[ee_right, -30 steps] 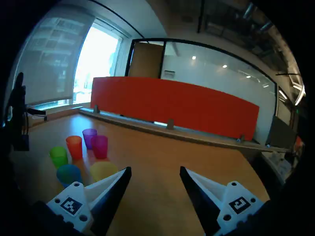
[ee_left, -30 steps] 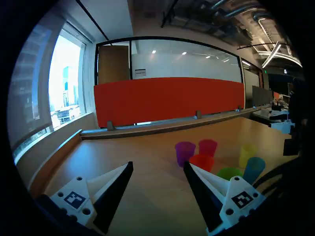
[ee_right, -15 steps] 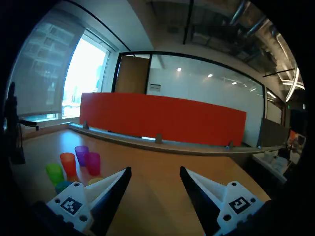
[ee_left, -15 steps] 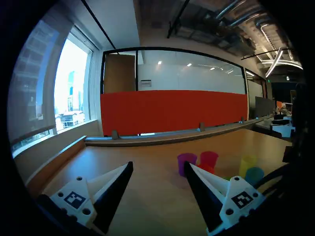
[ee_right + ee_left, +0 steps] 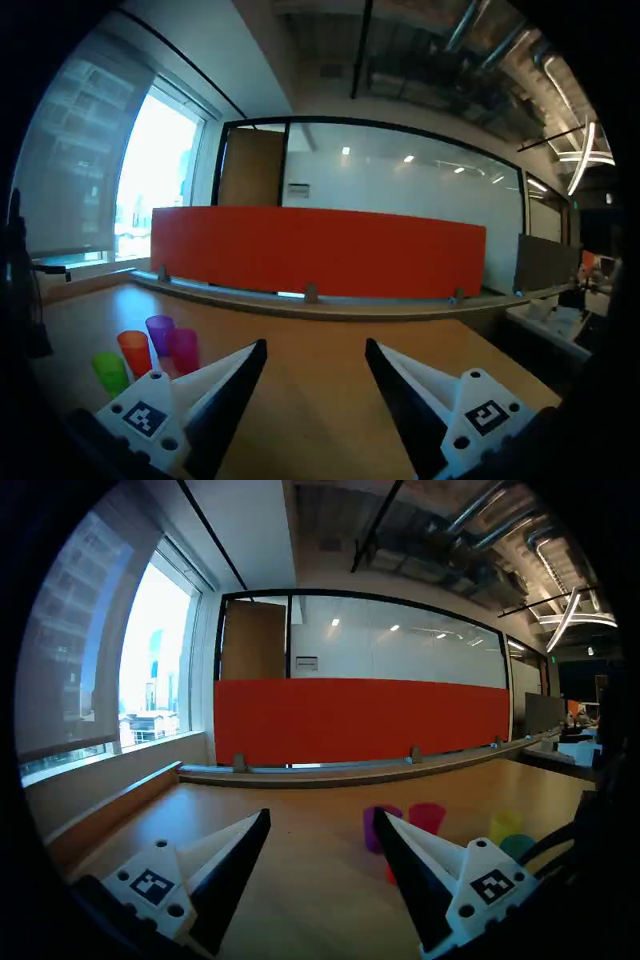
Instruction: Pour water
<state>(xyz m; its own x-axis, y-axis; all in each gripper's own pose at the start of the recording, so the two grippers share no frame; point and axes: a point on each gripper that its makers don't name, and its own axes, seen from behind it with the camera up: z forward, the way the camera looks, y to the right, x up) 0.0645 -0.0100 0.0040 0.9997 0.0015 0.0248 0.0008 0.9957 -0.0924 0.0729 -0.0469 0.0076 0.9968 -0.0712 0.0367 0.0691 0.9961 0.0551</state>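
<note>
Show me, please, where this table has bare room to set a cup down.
Bare table runs from the open right claw to the red divider; so does the stretch ahead of the left claw, left of the purple cup. The cup cluster is crowded.

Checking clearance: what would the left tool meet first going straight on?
Way looks free over the wooden table; the left tool would likely reach the far red partition panel first. The purple plastic cup sits just right.

A green cup, orange cup, purple cup and magenta cup stand upright, clustered on the table.
</note>
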